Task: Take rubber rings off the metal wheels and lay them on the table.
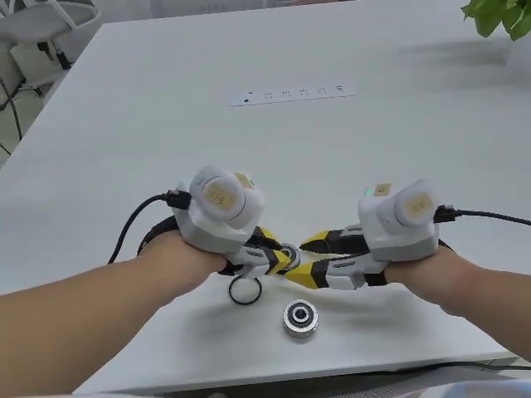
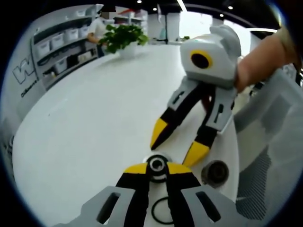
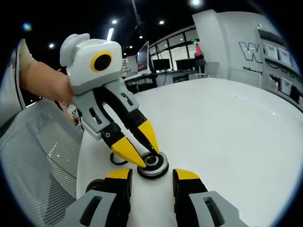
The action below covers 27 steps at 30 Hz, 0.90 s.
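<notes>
Head view: left gripper (image 1: pixel 280 257) jaws clamp a metal wheel (image 1: pixel 289 251); right gripper (image 1: pixel 305 259) jaws open beside it. Rubber ring (image 1: pixel 246 290) and second wheel (image 1: pixel 299 318) lie on the surface (image 1: pixel 166 124), nearer. Left gripper view: wall letter (image 2: pixel 21 73) "W", rest unreadable. Right gripper view: "W" on the far right wall.
</notes>
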{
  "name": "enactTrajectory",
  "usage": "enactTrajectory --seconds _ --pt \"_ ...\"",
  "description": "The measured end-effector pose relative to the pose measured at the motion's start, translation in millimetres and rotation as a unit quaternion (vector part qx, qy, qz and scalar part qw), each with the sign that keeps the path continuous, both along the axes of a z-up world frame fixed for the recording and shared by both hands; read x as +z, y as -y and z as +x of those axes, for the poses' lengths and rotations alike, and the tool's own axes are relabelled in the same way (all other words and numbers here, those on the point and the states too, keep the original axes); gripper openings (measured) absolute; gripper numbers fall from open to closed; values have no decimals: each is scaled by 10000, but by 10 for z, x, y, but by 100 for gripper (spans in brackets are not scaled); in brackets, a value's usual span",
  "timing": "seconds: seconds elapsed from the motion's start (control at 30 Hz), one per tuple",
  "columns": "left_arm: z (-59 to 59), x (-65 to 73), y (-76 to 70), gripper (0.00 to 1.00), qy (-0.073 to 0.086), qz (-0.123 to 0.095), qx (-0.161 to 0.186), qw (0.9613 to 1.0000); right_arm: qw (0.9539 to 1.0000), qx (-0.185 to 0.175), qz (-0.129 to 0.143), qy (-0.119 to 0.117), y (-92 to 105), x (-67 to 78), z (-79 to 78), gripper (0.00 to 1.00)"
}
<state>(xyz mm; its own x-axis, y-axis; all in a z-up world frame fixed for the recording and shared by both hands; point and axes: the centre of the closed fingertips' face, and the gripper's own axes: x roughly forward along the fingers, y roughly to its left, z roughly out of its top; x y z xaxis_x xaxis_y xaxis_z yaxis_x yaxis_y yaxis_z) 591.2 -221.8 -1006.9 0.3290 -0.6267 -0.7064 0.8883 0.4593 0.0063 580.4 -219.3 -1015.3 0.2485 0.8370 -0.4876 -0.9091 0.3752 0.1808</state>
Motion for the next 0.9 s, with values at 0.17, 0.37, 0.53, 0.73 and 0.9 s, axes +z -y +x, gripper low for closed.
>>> enactTrajectory --seconds 0.17,0.37,0.53,0.73,0.9 --pt "6 -1 -3 14 -7 0 56 10000 9999 -60 -39 127 -32 -15 33 32" --pt "8 0 -4 14 0 0 94 10000 9998 -41 -25 185 -77 -17 24 31" --pt "10 -1 -4 14 6 1 113 9999 9995 -60 -114 280 -78 -34 48 30" --pt "10 -4 -4 13 14 0 115 9999 9995 -76 -176 258 -32 -55 48 27" --pt "9 -4 -5 13 20 1 108 9999 9995 -58 -210 241 -7 -60 32 24"
